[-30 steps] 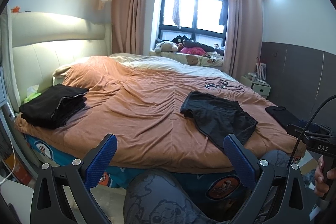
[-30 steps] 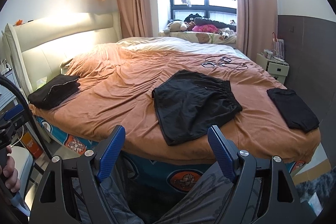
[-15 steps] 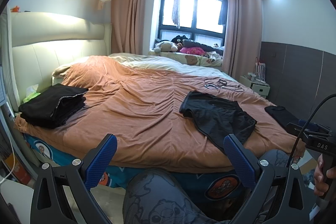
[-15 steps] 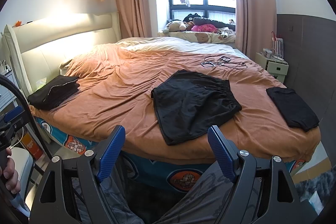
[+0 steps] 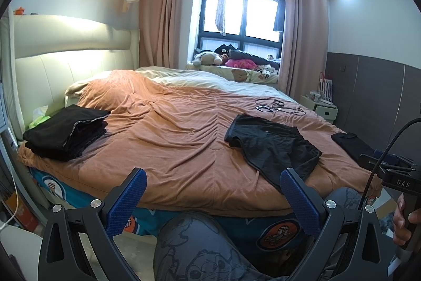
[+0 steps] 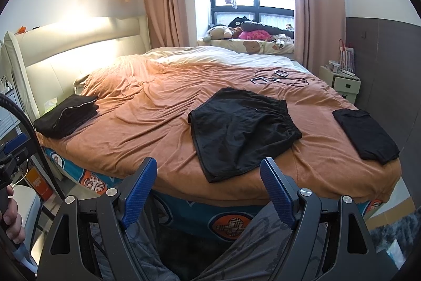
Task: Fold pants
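A pair of black shorts [image 6: 240, 127] lies spread flat on the orange bedcover [image 6: 158, 109], near the bed's front edge; it also shows in the left wrist view [image 5: 273, 146] at the right. My right gripper [image 6: 209, 182] is open and empty, held off the bed just in front of the shorts. My left gripper [image 5: 213, 192] is open and empty, in front of the bed's edge, left of the shorts.
A stack of folded black clothes [image 5: 65, 132] sits at the bed's left near the headboard. A folded black garment [image 6: 365, 134] lies at the right corner. Cables and small devices [image 6: 279, 78] lie further back. A nightstand [image 6: 342, 80] stands at the right.
Both views shifted very slightly; the grippers stay open and nothing on the bed has moved.
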A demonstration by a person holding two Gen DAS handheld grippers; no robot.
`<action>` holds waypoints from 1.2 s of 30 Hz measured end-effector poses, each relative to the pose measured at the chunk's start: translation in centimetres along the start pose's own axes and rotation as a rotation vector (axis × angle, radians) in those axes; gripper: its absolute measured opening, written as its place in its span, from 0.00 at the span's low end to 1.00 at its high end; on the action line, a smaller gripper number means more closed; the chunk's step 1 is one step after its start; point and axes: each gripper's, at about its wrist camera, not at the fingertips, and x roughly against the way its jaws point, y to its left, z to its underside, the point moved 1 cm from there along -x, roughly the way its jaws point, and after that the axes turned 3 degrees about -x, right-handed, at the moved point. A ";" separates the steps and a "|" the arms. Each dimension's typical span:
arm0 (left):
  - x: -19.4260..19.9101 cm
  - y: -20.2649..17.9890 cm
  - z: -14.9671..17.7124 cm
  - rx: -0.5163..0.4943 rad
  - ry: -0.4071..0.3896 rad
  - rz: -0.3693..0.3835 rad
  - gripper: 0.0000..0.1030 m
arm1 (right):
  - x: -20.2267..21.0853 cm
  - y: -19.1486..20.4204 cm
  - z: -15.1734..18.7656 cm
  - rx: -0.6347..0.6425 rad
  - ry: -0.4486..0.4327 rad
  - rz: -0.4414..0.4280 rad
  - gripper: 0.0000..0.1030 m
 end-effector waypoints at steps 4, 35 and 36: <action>0.0 0.0 0.0 0.001 0.000 0.000 0.99 | 0.0 0.0 0.0 -0.002 0.000 -0.002 0.78; -8.6 -3.8 -1.5 -0.038 0.104 0.078 0.99 | -5.3 -4.9 -2.4 -0.051 0.079 -0.004 1.00; -9.0 -4.0 -1.4 -0.037 0.110 0.086 0.99 | -5.6 -5.1 -2.6 -0.057 0.085 -0.006 1.00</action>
